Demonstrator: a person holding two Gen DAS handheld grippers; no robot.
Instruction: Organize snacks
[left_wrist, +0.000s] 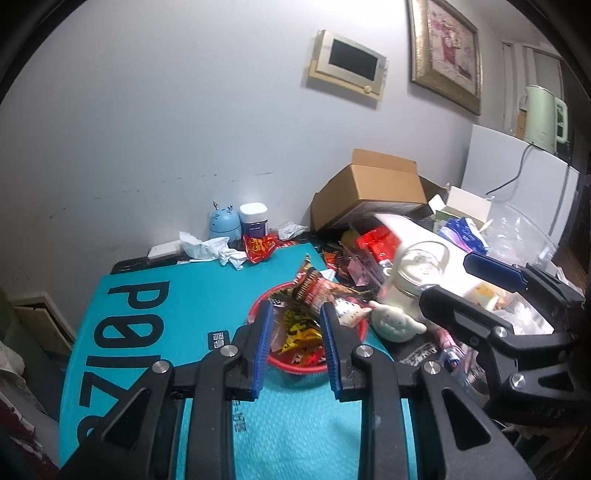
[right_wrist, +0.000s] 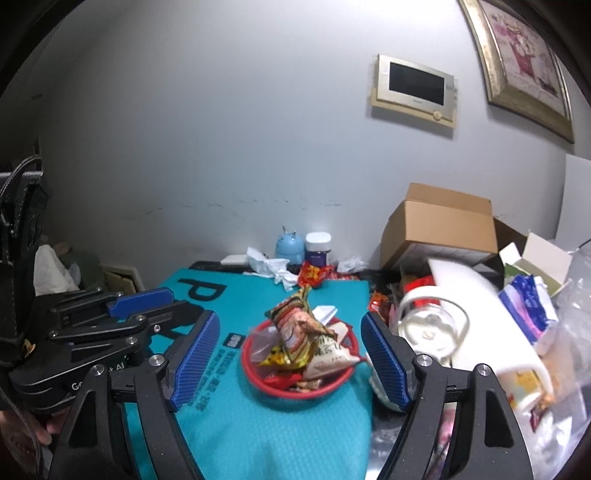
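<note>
Left tongs (left_wrist: 295, 308): pads narrowly parted, nothing betw. them. Right tongs (right_wrist: 290, 317): spread wide, empty. Both hang above 1 red bowl (right_wrist: 295, 397) on the teal mat (right_wrist: 258, 443) covering the tabletop. Bowl heaped w/ snack packets (right_wrist: 291, 332), at least 5; exact no. not countable, since they overlap. Judged status: mostly done, bowl near capacity. Left over: 1 red packet (right_wrist: 312, 275) at mat's far edge, plus several packets (left_wrist: 373, 240) in the clutter right of the mat, apart from the bowl. Non-snack items: 1 white figurine (left_wrist: 397, 325) just beside bowl, 1 cardboard box (right_wrist: 443, 229), 1 blue gadget (right_wrist: 288, 245), 1 white-lidded jar (right_wrist: 317, 245).
</note>
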